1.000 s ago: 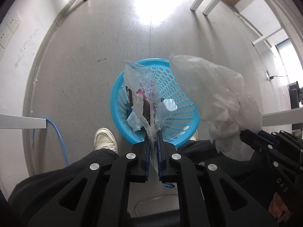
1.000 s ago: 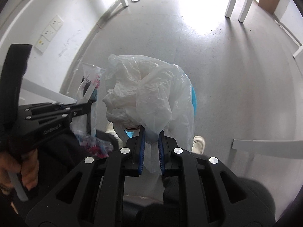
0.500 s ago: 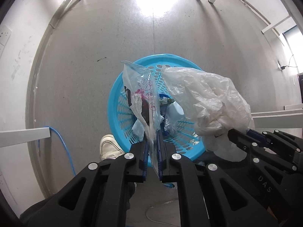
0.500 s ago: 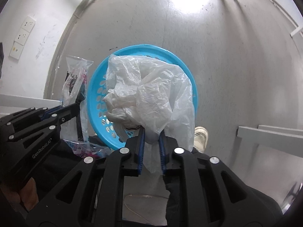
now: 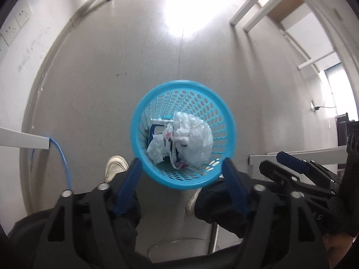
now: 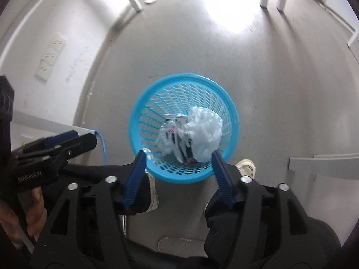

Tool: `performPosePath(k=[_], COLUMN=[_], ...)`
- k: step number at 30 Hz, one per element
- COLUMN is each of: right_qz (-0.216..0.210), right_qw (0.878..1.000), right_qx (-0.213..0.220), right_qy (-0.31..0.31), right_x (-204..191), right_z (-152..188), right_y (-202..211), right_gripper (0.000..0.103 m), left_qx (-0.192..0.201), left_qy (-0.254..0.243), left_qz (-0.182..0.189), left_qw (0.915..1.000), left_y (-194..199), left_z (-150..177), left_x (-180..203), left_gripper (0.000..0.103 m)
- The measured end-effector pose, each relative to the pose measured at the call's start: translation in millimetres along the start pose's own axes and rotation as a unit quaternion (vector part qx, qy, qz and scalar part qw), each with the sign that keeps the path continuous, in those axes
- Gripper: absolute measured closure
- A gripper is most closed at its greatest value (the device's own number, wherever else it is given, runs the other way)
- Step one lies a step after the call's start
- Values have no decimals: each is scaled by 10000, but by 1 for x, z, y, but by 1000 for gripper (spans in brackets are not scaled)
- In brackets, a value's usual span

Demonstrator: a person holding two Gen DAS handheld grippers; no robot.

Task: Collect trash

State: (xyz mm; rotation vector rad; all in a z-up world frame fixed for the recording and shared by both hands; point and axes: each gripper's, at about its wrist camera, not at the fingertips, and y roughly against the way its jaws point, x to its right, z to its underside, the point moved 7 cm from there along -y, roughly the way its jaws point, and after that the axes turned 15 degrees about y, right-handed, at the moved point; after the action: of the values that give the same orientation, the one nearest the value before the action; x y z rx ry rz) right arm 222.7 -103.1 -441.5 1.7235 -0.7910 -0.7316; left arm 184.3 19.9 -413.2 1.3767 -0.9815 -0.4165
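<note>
Both handheld grippers point steeply down over a round blue plastic basket [image 5: 182, 134] standing on a grey floor [image 5: 112, 78]. The left gripper [image 5: 181, 168] has its blue-padded jaws spread wide, having just been opening, and nothing lies between them; the basket sits directly below and a little ahead of its fingertips. The right gripper [image 6: 178, 160] is likewise spread, its jaws also just opened and empty, with the same basket straight beneath it. Inside the basket, below both grippers, lie a crumpled white plastic bag [image 5: 195, 139] and beside it a clear printed bag [image 5: 168, 139] with pink markings, resting on other scraps, including what looks like a small blue-and-white box [image 5: 157, 126]. The trash now sits in the basket, free of both tools, so this drop looks finished. Neither hand is clearly nearer the basket; each hangs over its near rim, and the crumpled bags have no clear long axis. Any next piece would have to be found elsewhere, as none shows on the floor in view. The person's dark trousers and white shoes [image 5: 115, 165] appear just behind the grippers. Around them are a pale wall with sockets, a blue cable [image 5: 61, 152], and white table legs ahead.
</note>
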Motion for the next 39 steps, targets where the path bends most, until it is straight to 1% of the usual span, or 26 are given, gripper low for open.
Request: performPosePath(k=[1,3,4,6,8,10,14,19,26,32,39], right_qz=[-9,84,127,137,101,46,-42,-75,-184,-262,-360], right_qw=[10000,9998,9995,9993,9993,9992,9990,9990,9991,9992,9990], right_qx=[40,107,151,227,298,369,441,427,369,293,245], right_qy=[52,172,234,257,202,146,55,108,122,80,39], right_x=[-4,-11,-14,-17,-16,-16,-14,-17,-18,-17,-18], right_z=[3,6,7,10,12,15,18,21,22,21,20], right_y=[6,17,23,31,38,45,52,55,54,48,44], right_gripper=[39,28,26,18,13,9,9,9,9,9,9], left_qx=[73,153,174,169,153,148,119,132,136,109,84], left_qy=[-54,-152,-167,-245,-382,-430,-443,-529,-504,-441,-502], left_qz=[-30,-136,-63,31,66,74,-28,96,152,168,136], left_qw=[10000,9997,9997,9996,9991,9989,9989,9985,9985,9988,9986], left_y=[6,11,15,23,28,31,31,34,31,30,29], left_z=[4,13,18,22,27,30,34,35,34,31,30], left_x=[-1,-3,0,1,1,-1,-3,-1,0,-1,1], left_gripper=[18,13,11,6,6,6,6,6,6,6,6])
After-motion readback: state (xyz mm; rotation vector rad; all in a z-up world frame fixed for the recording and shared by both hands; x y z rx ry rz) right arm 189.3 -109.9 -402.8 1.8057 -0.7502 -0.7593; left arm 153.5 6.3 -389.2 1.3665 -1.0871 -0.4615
